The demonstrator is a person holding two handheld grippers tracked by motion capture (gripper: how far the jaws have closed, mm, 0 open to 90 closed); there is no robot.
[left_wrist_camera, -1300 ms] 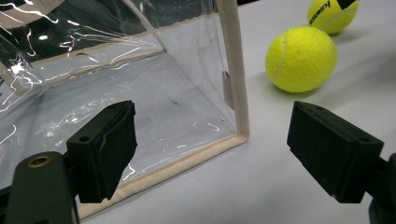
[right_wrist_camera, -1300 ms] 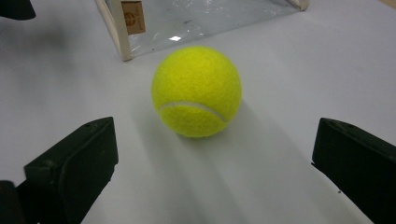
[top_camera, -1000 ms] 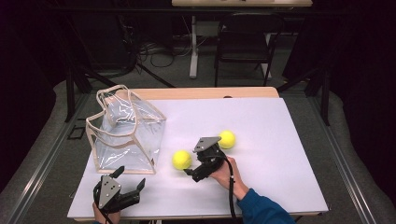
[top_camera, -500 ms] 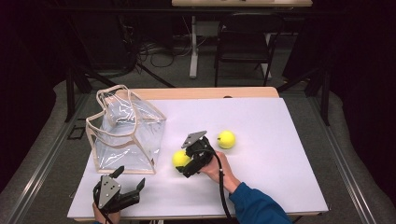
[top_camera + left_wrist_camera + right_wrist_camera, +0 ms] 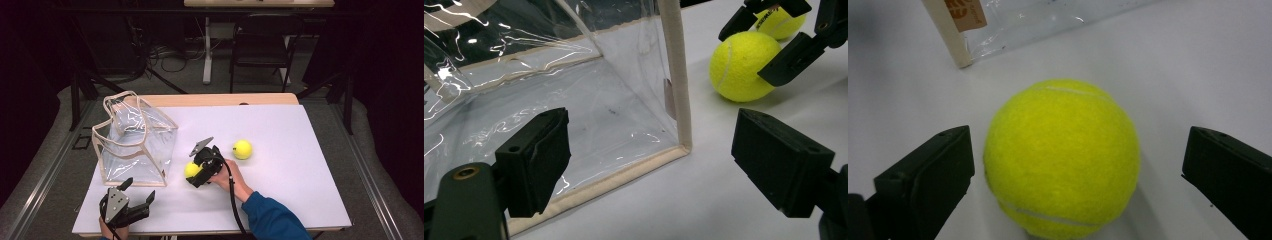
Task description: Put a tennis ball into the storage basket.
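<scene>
Tabletop (image 5: 300,150) room lies open right of the second tennis ball (image 5: 242,149). Right hand-held gripper (image 5: 196,172) straddles the near tennis ball (image 5: 191,169), jaws spread, untouching, just beside the clear bag (image 5: 132,142). Left hand-held gripper (image 5: 137,197) gapes at the bag's corner by the front edge; the bag's orange label is unreadable.

Left gripper (image 5: 135,200): jaws wide apart, low at near-left table edge, pointing fwd-right; hand under it, barely seen.
Right gripper (image 5: 192,175): jaws spread, not clamped, angled down-left.
Right hand (image 5: 227,176): wraps gripper body; blue sleeve enters from bottom.
</scene>
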